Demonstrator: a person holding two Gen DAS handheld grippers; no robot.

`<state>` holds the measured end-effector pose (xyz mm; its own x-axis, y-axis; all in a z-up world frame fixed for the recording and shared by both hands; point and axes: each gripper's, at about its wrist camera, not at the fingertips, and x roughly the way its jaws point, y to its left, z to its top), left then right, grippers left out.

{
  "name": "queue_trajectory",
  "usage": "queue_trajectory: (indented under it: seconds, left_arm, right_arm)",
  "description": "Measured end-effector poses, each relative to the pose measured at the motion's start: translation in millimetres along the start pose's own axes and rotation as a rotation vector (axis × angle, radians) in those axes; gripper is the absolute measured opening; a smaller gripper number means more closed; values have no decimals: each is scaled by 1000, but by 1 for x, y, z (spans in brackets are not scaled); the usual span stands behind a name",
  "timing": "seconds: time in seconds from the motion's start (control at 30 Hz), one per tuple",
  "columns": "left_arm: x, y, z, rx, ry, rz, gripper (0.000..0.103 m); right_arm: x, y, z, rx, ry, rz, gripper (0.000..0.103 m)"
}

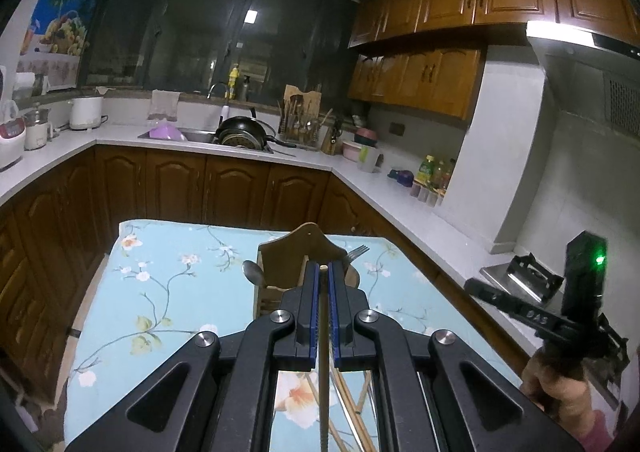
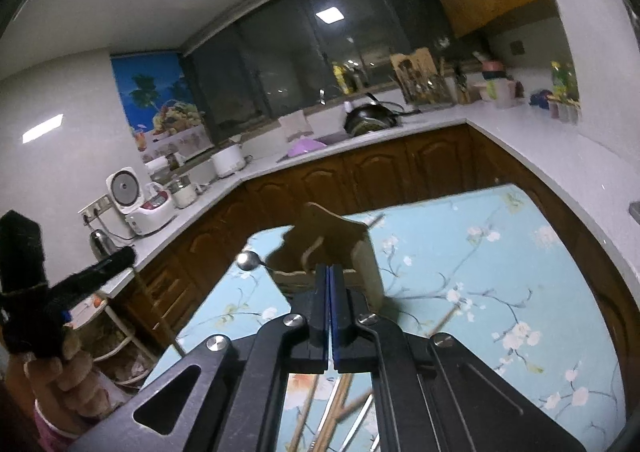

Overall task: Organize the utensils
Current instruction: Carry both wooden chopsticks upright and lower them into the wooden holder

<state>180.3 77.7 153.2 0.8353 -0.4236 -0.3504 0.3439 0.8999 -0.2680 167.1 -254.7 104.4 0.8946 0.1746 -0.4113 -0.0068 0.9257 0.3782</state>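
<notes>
My left gripper [image 1: 323, 267] is shut on a wooden chopstick [image 1: 323, 352] that runs back between the jaws, held above the table. Just beyond the tips stands a wooden utensil holder [image 1: 308, 242] with a spoon [image 1: 251, 271] on its left and a fork [image 1: 357, 252] on its right. More chopsticks [image 1: 352, 408] lie on the cloth under the gripper. My right gripper [image 2: 329, 269] is shut with nothing visible between the pads, above the table before the holder [image 2: 332, 240]. The spoon [image 2: 248, 260] shows there too. Loose chopsticks [image 2: 336, 408] lie beneath it.
The table carries a light blue floral cloth [image 1: 168, 276]. Brown cabinets and a white counter [image 1: 224, 144] ring the room, with a sink holding a black pan [image 1: 240, 130]. The right hand-held gripper [image 1: 576, 312] shows at the right; the left one [image 2: 36, 292] shows at the left.
</notes>
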Motion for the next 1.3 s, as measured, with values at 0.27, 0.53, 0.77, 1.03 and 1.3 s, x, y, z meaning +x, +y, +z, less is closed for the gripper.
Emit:
queue_trajectory:
  seconds: [0.27,0.53,0.77,1.03,1.3]
  left_arm:
    - [6,6,-2,-21,11,-6,2]
    - [13,9,0,-21,23,-10,2]
    - [20,10,0,-19,31,-13,2]
    - [22,10,-1,-22,36,-9,2]
    - [18,9,0,-15,23,-12,2]
  right_arm:
    - [73,-75,-36,132,172,-161,49]
    - [155,-118,-46,189,314,-276,42]
    - [204,-105,-49,7,406,-419,33]
    - [182,-107,-47,110,362,-279,5]
    - [106,-73,-25,149,220,-69,5]
